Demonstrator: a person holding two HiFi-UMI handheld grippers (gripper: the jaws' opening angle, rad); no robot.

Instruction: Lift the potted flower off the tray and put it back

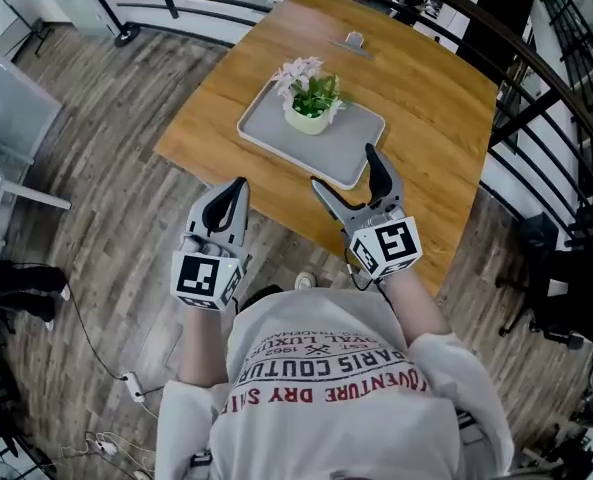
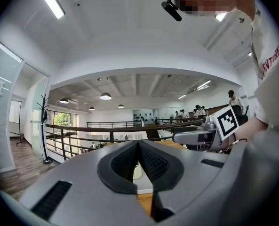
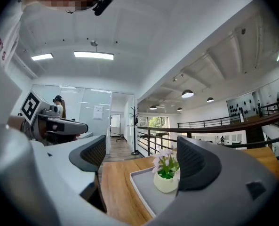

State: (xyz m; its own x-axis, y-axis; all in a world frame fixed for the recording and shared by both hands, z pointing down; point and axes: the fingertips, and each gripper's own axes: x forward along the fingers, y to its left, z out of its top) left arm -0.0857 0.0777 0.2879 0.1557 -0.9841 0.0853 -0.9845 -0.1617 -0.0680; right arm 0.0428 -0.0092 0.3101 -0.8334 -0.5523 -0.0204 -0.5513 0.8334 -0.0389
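A small cream pot of pale pink flowers (image 1: 311, 100) stands upright on the grey tray (image 1: 354, 144), which lies on the wooden table (image 1: 431, 103). My right gripper (image 1: 348, 172) hovers at the tray's near edge, open, with nothing between its jaws. In the right gripper view the potted flower (image 3: 166, 177) sits on the tray (image 3: 143, 192) beyond the open right gripper (image 3: 141, 161), apart from it. My left gripper (image 1: 238, 186) is shut and empty, off the table's near edge. In the left gripper view its shut jaws hide most of the pot (image 2: 135, 171).
A small metal clip (image 1: 353, 40) lies at the table's far edge. A dark railing (image 1: 536, 88) curves round the table's far and right sides. A black chair (image 1: 561, 288) stands at the right, and cables (image 1: 126, 383) trail over the wooden floor at the left.
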